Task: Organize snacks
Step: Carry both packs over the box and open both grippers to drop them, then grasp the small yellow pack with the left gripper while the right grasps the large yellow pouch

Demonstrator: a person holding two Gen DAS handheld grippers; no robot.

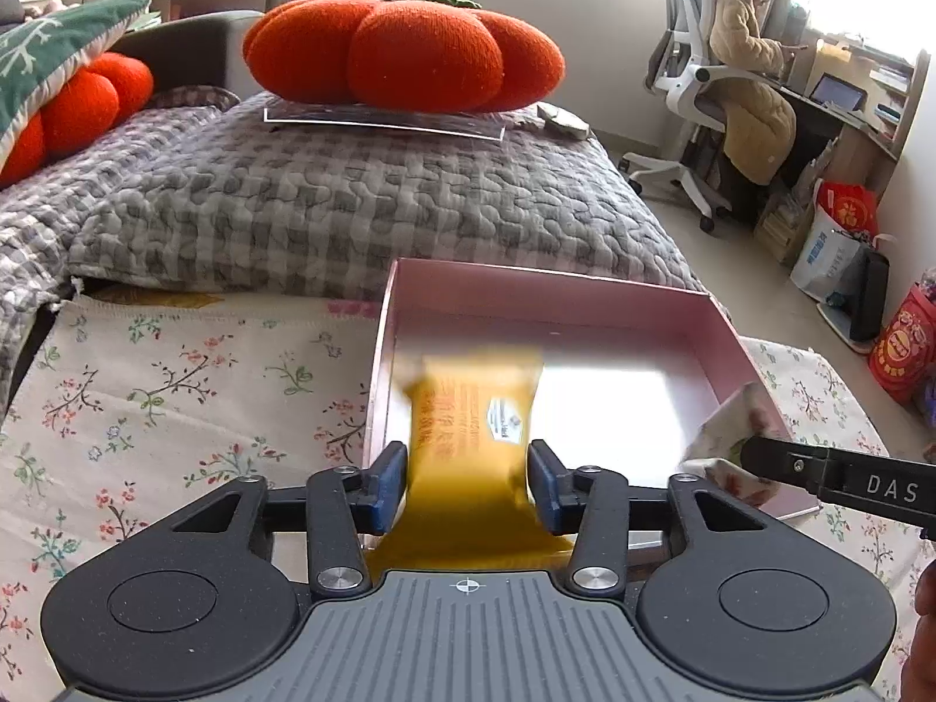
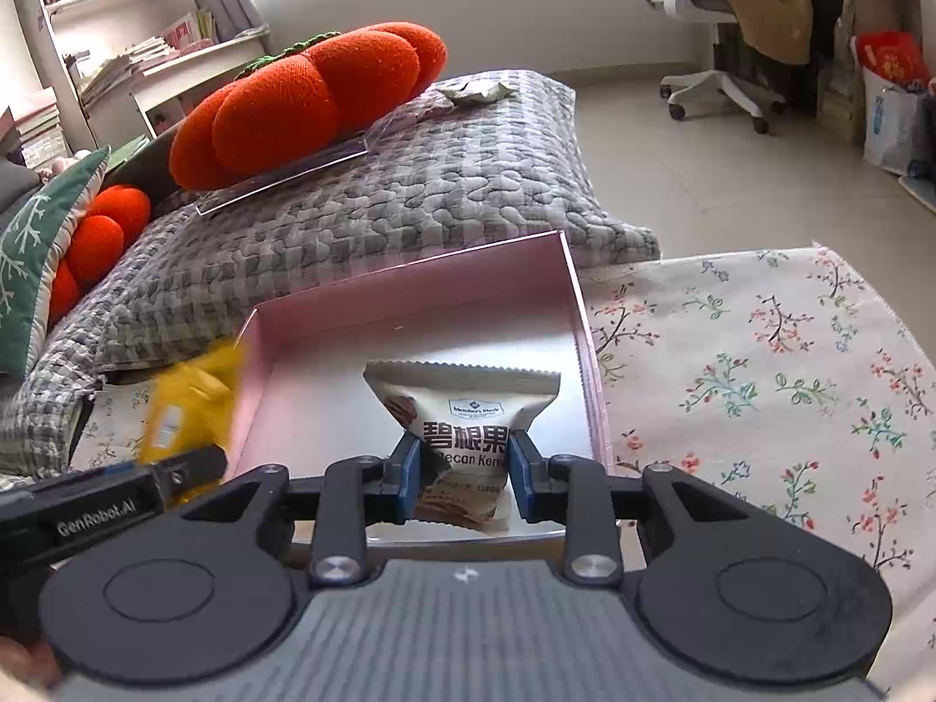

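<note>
A quilted grey bed cover (image 1: 351, 205) fills the background, with an orange pumpkin cushion (image 1: 403, 52) on a clear sheet. In front lies a floral cloth (image 2: 760, 351) covering the surface. On it sits an open pink box (image 2: 579, 316). The left hand-held gripper (image 1: 468, 485) hangs over the box's near left corner with a blurred yellow snack packet (image 1: 474, 409) between its blue pads; the pads stand slightly off the packet's sides, so the jaws are apart. The right hand-held gripper (image 2: 465, 479) is clamped on a beige pecan packet (image 2: 462, 409), held above the box's floor near its front edge.
</note>
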